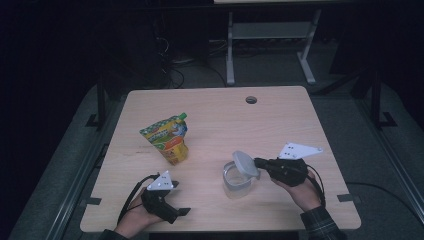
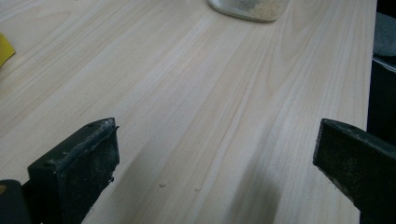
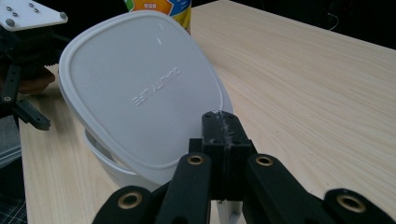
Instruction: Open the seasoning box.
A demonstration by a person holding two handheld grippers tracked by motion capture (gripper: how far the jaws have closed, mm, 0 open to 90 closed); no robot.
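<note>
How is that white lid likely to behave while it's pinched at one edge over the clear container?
The white lid looks like thin moulded plastic, so probably light and fairly stiff, perhaps flexing slightly. The right gripper pinches only its rim, and it sits tilted on the clear container, so it may pivot or slip. Its smooth surface suggests little friction.

Pouch [image 1: 167, 138] stands left of and behind the container [image 1: 239, 181] (lid [image 1: 245, 164] tilted on top)

table [image 1: 280, 125]: pale matt wood grain | lid [image 3: 140, 93]: smooth white plastic | pouch [image 1: 167, 137]: glossy printed foil
</note>
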